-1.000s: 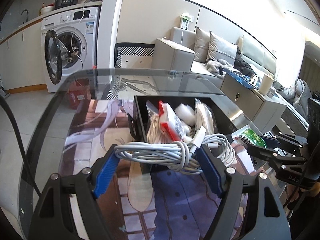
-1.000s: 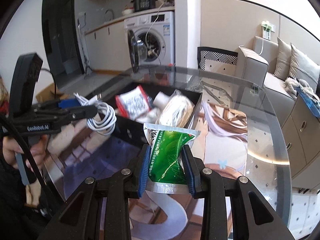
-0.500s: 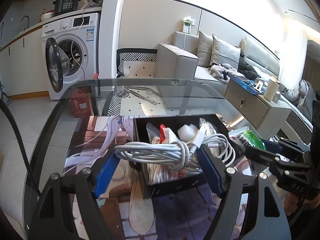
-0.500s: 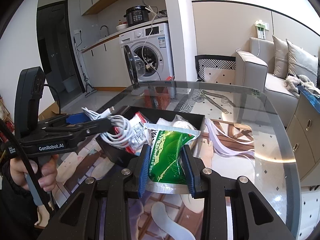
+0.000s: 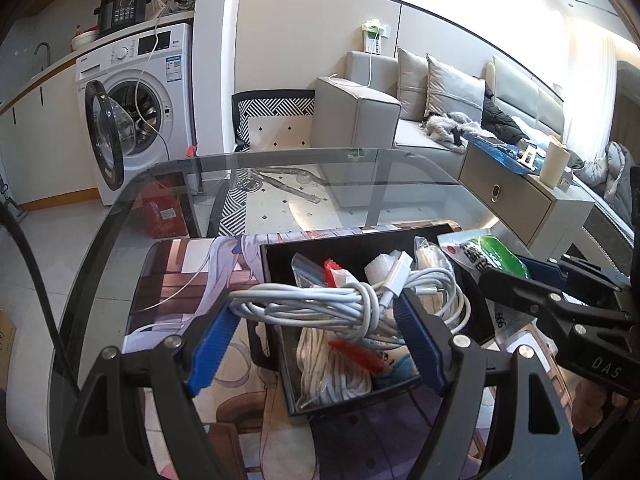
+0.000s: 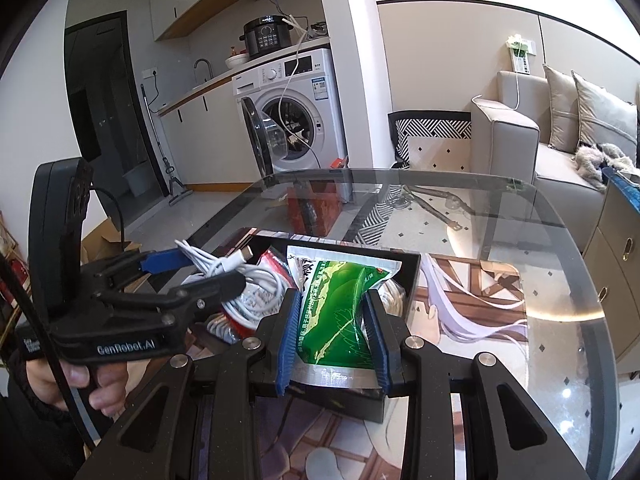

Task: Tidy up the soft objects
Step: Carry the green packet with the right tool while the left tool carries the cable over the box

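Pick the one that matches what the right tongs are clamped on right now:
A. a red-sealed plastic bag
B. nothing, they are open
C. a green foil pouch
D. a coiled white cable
C: the right tongs are shut on the green foil pouch, held above the black box, while the coiled white cable sits in the left tongs.

Left gripper (image 5: pixel 320 320) w/ jaws wide, gripping; right gripper (image 6: pixel 332 332) clamped narrow, both angled down.

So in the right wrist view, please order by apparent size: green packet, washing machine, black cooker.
1. Washing machine and green packet: look alike; the packet's nearness makes it unsure.
2. Black cooker, smallest.
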The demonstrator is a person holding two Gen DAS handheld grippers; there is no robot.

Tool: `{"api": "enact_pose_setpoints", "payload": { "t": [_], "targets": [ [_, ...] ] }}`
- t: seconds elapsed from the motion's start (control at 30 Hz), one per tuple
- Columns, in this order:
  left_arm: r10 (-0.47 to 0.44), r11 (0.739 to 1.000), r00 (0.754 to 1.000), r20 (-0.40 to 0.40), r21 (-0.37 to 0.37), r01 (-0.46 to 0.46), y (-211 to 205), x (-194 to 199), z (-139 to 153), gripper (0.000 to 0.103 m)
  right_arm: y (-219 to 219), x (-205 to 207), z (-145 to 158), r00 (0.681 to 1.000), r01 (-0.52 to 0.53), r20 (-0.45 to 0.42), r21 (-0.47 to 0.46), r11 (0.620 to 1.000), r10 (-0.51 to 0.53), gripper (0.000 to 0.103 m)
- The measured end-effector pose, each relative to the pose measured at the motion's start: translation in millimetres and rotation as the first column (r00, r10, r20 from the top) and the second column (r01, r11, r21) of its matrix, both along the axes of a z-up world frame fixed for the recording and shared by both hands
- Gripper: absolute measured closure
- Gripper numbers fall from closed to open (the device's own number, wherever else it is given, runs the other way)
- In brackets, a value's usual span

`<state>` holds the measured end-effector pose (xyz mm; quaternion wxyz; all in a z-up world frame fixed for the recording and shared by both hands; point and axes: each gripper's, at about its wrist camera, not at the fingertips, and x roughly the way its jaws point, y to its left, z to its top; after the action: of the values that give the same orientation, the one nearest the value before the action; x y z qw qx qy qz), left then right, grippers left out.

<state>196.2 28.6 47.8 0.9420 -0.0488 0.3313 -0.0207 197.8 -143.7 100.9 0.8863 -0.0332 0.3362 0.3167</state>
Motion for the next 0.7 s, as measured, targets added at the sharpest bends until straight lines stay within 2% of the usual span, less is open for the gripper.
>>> {"api": "enact_pose_setpoints", "payload": {
  "t": [0.27, 0.53, 0.7],
  "targets": [
    [-0.003, 0.999, 1.0, -0.013, 0.042, 0.004, -3.5, 9.1, -6.2, 0.024, 11.0, 11.5, -7.0, 1.0, -0.011, -0.005, -0.008, 1.0, 0.01, 0.071],
    [-0.035, 0.988, 0.999, -0.014, 0.147, 0.036, -18.2, 12.7, -10.8, 0.024, 15.3, 26.2, -19.1, 0.999, -0.004, -0.032, -0.031, 0.999, 0.003, 0.071],
    [-0.033, 0.987, 0.999, -0.032, 0.155, 0.038, -20.2, 18.3, -13.4, 0.023, 18.4, 31.3, -25.0, 0.999, -0.007, -0.043, -0.045, 0.999, 0.005, 0.071]
  ]
}}
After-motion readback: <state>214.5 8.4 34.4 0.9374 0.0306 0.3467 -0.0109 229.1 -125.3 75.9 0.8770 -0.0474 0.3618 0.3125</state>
